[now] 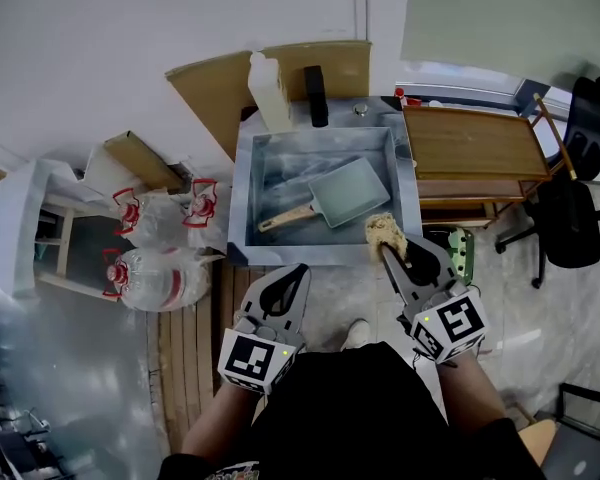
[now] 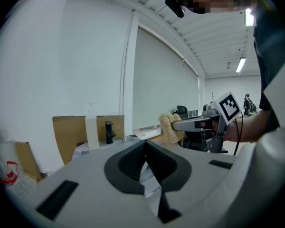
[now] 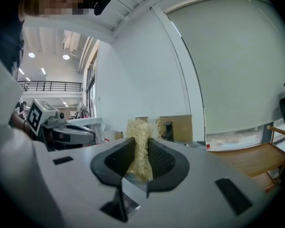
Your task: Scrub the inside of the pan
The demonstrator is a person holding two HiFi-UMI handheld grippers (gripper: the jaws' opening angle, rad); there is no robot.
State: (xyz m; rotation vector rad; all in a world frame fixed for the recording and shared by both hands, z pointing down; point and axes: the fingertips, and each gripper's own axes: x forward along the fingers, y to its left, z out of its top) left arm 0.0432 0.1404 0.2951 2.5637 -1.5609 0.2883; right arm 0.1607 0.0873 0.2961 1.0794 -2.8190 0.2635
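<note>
A square grey pan [image 1: 348, 190] with a wooden handle [image 1: 285, 218] lies in the metal sink [image 1: 242, 178], handle toward the near left. My right gripper [image 1: 387, 252] is shut on a tan fibrous scrubber [image 1: 386, 232], held over the sink's near right rim. The scrubber [image 3: 140, 148] stands pinched between the pads in the right gripper view. My left gripper [image 1: 299, 271] hangs in front of the sink's near edge, shut and empty; its pads [image 2: 133, 163] meet with nothing between them. Seen from the left gripper view, the scrubber [image 2: 170, 128] is off to the right.
A white bottle [image 1: 268, 90] and a black tap [image 1: 316, 95] stand at the sink's back. A wooden trolley [image 1: 470, 148] is right of the sink, with a black chair [image 1: 565, 223] beyond it. Plastic jugs and bags [image 1: 155, 273] lie on the floor to the left.
</note>
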